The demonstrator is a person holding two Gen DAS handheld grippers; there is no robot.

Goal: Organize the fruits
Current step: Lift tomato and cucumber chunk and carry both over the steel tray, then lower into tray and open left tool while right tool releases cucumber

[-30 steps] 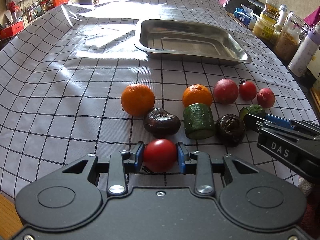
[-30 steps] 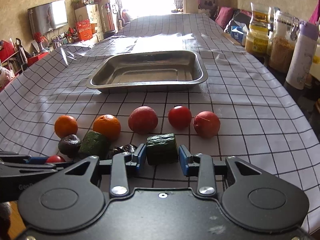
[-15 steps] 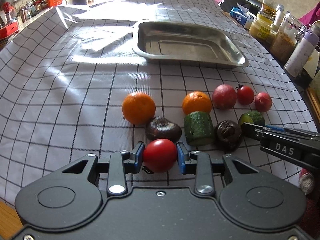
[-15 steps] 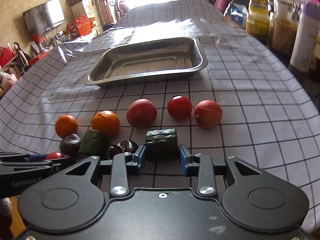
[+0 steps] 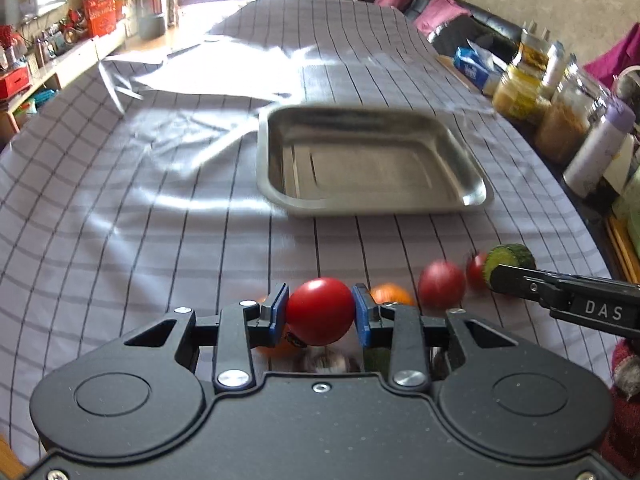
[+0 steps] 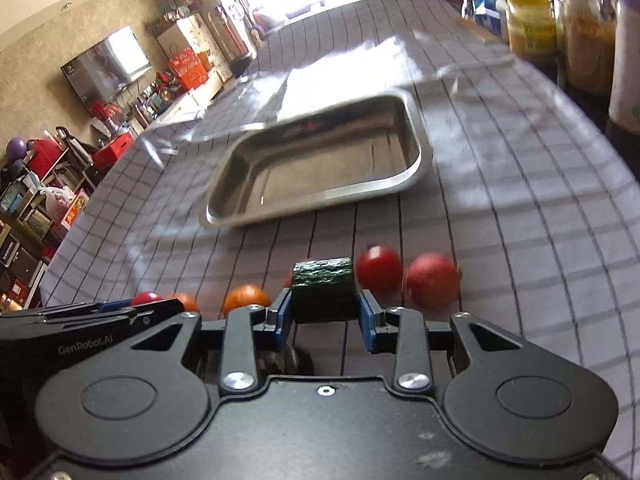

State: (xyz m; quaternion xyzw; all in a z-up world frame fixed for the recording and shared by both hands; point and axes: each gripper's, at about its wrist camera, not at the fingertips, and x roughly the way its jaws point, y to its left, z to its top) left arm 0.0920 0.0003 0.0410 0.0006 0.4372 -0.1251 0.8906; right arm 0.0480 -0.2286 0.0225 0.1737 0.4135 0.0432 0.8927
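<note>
Long table (image 5: 160, 200) under checked cloth, living room behind. Steel tray (image 5: 472, 196) empty, beyond fruit row. Left gripper (image 5: 320, 312) clamped on tomato (image 5: 320, 310), clear of cloth. Right gripper (image 6: 325, 306) clamped on cucumber chunk (image 6: 324, 290), likewise raised. Judged: both items lifted for transfer to tray. Oranges, other red fruit remain on cloth.

We are in a lived-in home, in its living and dining room. A checked cloth (image 5: 160, 200) covers the long counter. A TV (image 6: 108, 64) hangs on the wall above crowded shelves (image 6: 28, 208). We see a sofa with pink cushions (image 5: 436, 12), and food jars (image 5: 568, 120) line the counter's side.
</note>
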